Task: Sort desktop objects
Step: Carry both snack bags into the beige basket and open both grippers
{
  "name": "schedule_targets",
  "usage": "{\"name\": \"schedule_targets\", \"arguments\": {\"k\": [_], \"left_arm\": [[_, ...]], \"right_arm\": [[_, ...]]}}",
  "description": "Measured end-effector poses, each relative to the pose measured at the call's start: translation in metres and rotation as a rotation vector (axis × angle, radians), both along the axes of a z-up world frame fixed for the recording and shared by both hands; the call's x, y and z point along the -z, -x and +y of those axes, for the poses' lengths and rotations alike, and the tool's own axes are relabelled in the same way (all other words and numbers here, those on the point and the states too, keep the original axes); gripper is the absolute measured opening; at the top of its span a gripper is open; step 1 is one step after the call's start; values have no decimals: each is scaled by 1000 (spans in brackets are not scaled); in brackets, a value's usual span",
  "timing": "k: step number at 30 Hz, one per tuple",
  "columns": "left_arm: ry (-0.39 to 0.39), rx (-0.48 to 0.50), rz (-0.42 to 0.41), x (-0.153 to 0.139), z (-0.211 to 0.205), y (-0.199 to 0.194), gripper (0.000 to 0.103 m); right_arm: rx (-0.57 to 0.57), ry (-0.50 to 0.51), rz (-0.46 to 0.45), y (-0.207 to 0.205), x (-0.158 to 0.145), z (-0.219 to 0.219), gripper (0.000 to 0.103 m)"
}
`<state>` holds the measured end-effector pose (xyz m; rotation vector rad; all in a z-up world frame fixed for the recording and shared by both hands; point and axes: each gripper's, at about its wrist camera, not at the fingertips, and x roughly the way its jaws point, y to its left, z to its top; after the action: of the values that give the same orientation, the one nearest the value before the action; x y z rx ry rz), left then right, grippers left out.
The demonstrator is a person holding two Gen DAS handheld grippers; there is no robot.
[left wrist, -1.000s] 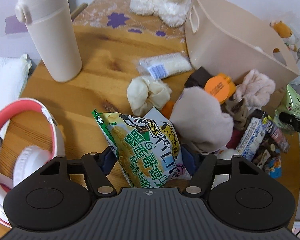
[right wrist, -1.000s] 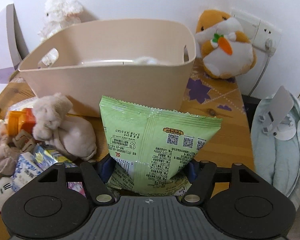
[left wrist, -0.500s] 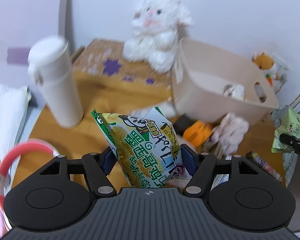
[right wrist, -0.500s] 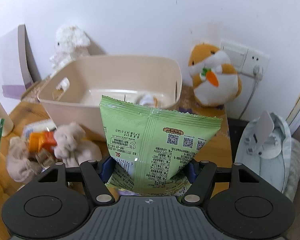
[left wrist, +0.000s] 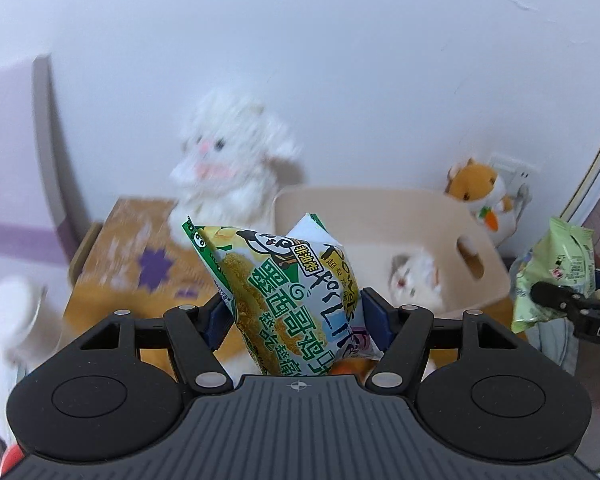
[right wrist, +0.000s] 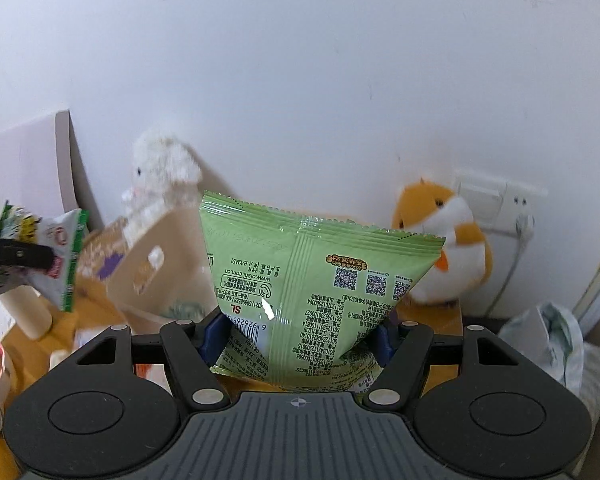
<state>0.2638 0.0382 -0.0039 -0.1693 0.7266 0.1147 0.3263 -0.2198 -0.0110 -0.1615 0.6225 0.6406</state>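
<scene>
Left wrist view: left tongs [left wrist: 296,316], jaws partway apart and closed on a puffy printed snack bag [left wrist: 290,292], gripped low on both sides, most of the bag standing up clear of the pads. Beige bin [left wrist: 384,216] lies just beyond the bag, its mouth facing this way, a small white plush toy [left wrist: 414,284] inside. White plush rabbit [left wrist: 230,172] sits behind the bin's left corner on a patterned box [left wrist: 140,248]; orange hamster plush [left wrist: 478,192] beside a wall socket to the right. At the right edge, the right tongs [left wrist: 556,304] carry a pale green snack bag [left wrist: 556,268], near the bin's far side. Risk, as judged: a pillowy bag pinched near its base could slide out or tip sideways; a harder squeeze could burst it. Right wrist view: right tongs [right wrist: 298,334], jaws moderately apart, clamped on the pale green snack bag [right wrist: 312,280] near its lower end, back face toward the camera, upper seam free. Beige bin [right wrist: 156,264] sits ahead and to the left, partly hidden by the bag; white plush rabbit [right wrist: 160,176] behind it, orange hamster plush [right wrist: 444,240] to the right. Left tongs [right wrist: 18,256] with the printed snack bag [right wrist: 48,256] at the left edge, above a wooden table [right wrist: 88,292]. Risk, as judged: both bags heading for one bin mouth could collide, and a release short of the rim would drop a bag onto the table.
</scene>
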Motion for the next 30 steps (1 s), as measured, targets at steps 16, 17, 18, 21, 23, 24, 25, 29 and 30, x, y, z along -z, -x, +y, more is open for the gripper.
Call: {"name": "schedule_targets", "arguments": {"k": [16,17,18,21,23,24,25,29,30], "left_arm": [[-107,74,-3,22,-38,-94,68],[-107,75,5,26,-40,-99,68],[-108,75,12,29,-42,-102,68],[-101,79,42,41,-47,-113,68],[-104,80,60,49,-48,-117,68],[-105,82,68,53,-50,-120,68],[-106,83,78,57,-51,-122,68],[-107,87,104,69,-53,-127,68],[-107,90,109,71,-53,-129,68]], "right_arm": [[35,10,-34,-53,9,51,67],[40,17,-28,-57,13,54,67],[44,25,-22,-61,17,57,67],[48,44,-3,-66,30,64,67],[44,60,7,-69,37,70,67],[42,67,10,-70,41,71,67],[39,74,14,-70,44,73,67],[26,110,27,-76,52,78,67],[22,120,27,-77,54,79,67]]}}
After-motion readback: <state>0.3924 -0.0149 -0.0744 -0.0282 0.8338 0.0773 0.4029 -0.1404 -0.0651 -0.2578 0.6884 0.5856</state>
